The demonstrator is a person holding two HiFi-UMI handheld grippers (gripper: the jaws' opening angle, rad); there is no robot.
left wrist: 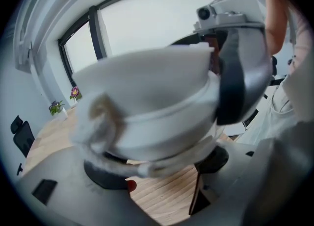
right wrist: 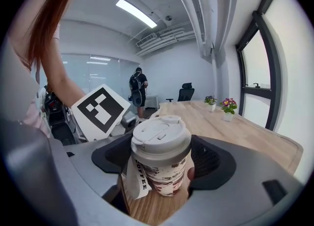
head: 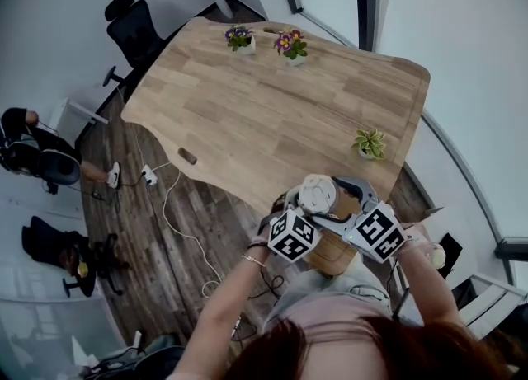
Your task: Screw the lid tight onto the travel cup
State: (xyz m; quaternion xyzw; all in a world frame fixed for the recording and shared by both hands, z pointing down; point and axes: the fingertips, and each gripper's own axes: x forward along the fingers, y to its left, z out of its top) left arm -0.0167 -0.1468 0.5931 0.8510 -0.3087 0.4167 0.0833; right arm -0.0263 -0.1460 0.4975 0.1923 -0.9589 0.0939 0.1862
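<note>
my right fingers (right wrist: 212, 160) are clenched on the printed body of the travel cup (right wrist: 164, 176), held over the near edge of the desk (head: 272, 114). my left fingers (left wrist: 104, 175) grasp the lid (left wrist: 147, 97) on top. the risk i see: squeezing too hard could warp the rim and cross-thread the lid, or the cup could spin in my right grip instead of tightening.
</note>
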